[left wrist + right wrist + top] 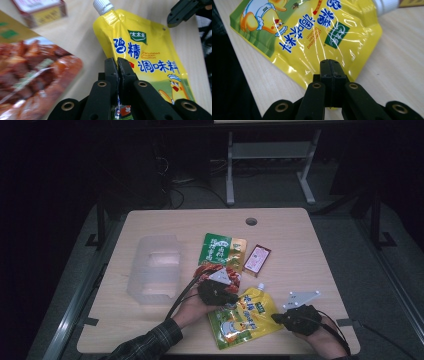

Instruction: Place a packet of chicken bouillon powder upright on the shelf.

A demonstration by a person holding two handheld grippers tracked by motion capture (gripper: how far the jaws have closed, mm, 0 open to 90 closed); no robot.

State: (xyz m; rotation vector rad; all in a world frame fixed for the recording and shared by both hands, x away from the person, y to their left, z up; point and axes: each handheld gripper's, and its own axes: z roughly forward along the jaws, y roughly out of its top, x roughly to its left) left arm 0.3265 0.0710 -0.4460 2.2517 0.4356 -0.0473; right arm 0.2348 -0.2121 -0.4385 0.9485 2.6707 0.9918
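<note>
Two hand-held grippers pinch a glossy yellow spouted seasoning pouch (245, 316) lying flat on the pale wooden table (300, 270): left gripper (117, 65) clamps its left edge, right gripper (329, 66) its right edge; a level, joint lift toward the clear plastic bin (154, 268) looks due next

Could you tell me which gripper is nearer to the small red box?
Left. The left gripper sits below the red box, at the yellow pouch's left edge; the right gripper lies farther down-right.
</note>
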